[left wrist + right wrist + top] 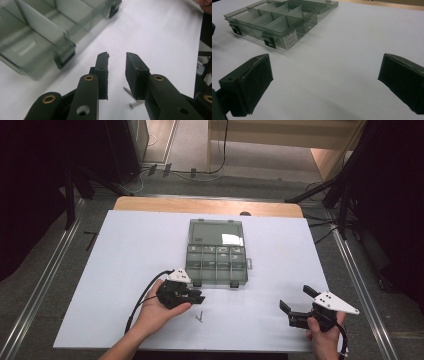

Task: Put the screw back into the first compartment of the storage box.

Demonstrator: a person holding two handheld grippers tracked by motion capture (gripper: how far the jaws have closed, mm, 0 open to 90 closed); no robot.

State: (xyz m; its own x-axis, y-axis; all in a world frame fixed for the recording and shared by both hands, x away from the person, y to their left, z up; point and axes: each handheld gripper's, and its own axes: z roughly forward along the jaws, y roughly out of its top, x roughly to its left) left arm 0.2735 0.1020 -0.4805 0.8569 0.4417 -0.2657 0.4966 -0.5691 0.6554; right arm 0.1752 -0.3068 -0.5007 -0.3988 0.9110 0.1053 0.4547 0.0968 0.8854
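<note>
compartment box (217, 252) mid-table (125, 270), lid open behind | screws (199, 316) on table before box | left gripper (192, 295) just left of screws | right gripper (296, 305) well right of screws

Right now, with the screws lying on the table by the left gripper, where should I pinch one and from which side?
Pinch a screw across its thin shank, coming straight down from above. It lies flat on the white table, so only its sides are free. The left gripper is probably narrow enough already.

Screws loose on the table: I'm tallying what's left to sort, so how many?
2: screws lie together on the white table beneath the left gripper. Others may be hidden.
</note>
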